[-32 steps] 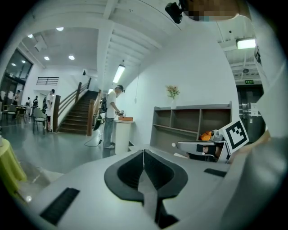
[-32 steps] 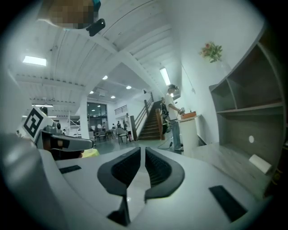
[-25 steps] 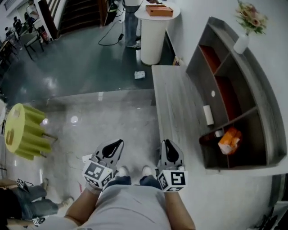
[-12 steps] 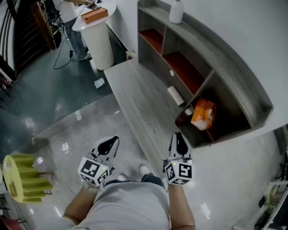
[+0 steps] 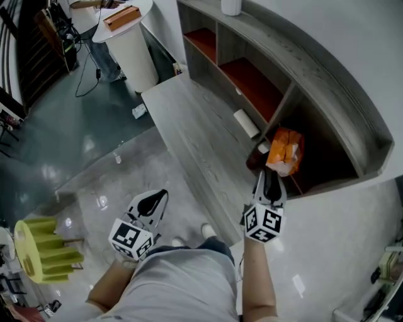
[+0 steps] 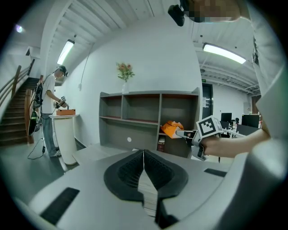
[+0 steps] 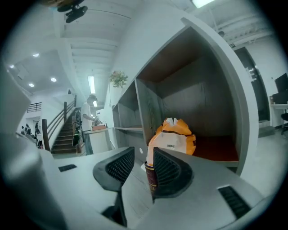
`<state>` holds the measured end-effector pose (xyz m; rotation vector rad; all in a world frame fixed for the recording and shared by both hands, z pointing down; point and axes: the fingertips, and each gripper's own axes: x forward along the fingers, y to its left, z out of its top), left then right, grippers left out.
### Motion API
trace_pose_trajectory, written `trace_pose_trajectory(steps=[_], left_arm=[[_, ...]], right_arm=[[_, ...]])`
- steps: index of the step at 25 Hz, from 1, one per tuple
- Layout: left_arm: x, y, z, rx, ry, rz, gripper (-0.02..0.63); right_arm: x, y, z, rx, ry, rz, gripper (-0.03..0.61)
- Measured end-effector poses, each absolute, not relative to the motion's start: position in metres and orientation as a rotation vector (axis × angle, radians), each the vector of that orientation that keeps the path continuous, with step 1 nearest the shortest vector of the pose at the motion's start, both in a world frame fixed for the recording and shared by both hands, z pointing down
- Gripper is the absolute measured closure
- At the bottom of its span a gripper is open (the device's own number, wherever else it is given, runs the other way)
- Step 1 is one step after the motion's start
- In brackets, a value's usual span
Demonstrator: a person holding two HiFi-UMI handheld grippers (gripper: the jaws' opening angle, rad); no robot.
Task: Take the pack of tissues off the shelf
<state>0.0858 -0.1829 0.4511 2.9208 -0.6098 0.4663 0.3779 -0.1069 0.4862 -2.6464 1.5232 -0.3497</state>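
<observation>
The orange pack of tissues [image 5: 284, 151] [image 7: 173, 138] [image 6: 171, 129] stands in the lower end compartment of the grey shelf [image 5: 327, 94]. My right gripper [image 5: 271, 177] [image 7: 143, 155] is open, its tips just short of the pack and pointing at it, touching nothing. A dark red can [image 7: 150, 176] with a pale top [image 5: 262, 149] stands beside the pack, right by the right jaw. My left gripper [image 5: 155, 202] [image 6: 144, 153] is shut on nothing and hangs low over the floor, well left of the shelf.
A grey bench [image 5: 189, 119] runs along the shelf's foot with a white roll [image 5: 247, 123] on it. A white pedestal table [image 5: 129, 44] carries a brown box [image 5: 123, 17]; a person [image 6: 47, 112] stands at it. A yellow stool [image 5: 44, 251] is at the left.
My right gripper has gone forward and up to the tissue pack's compartment. The view has come closer to the shelf. My left gripper has stayed low.
</observation>
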Motion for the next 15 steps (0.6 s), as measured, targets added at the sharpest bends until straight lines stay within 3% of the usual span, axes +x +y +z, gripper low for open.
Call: trace_pose_trajectory(steps=[8,15], left_arm=[[0.078,-0.181,0.457,2.887,-0.688,0.528,0.595],[0.060,-0.181,0.460,2.853,-0.763,0.529,0.595]], right_arm=[[0.413,-0.126,0.502,-2.704,1.404,-0.440,0.464],[0.414,-0.125,0.505,-2.755,1.353,-0.450,0.540]])
